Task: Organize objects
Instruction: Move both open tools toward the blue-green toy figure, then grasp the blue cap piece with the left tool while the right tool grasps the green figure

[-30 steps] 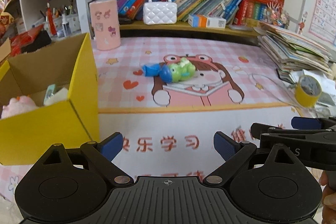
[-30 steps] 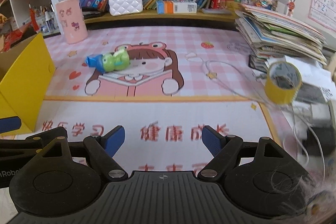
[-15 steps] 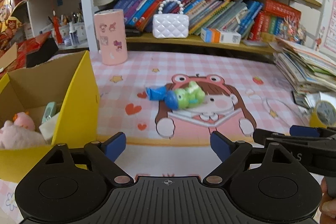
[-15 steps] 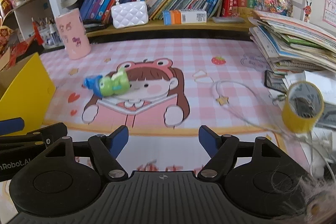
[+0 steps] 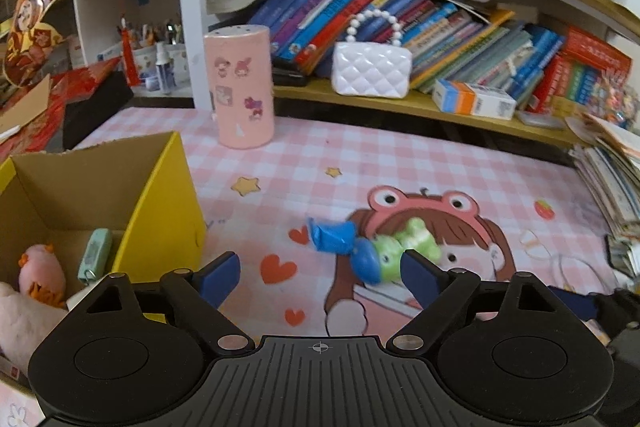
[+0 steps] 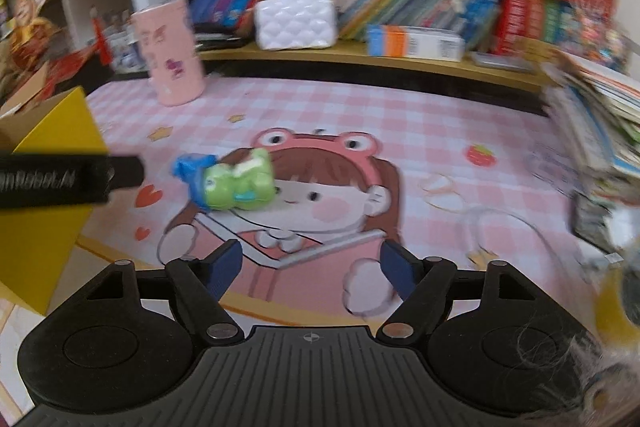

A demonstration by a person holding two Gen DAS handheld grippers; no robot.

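Both the left gripper (image 5: 320, 277) and right gripper (image 6: 310, 269) have advanced toward the green toy (image 5: 384, 255), jaws spread.

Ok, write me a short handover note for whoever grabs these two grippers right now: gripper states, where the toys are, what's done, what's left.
Left tool: open, holding nothing, aimed at the green and blue toy, whose near end sits by its right fingertip.
Right tool: open, holding nothing; the toy lies ahead and to its left on the pink mat.
Yellow box: at the left, already holding a pink plush and a small mint green item.
Done: those two are in the box.
Left: probably grasp the toy and drop it in the box. The right view is blurred, so confirm position before closing.
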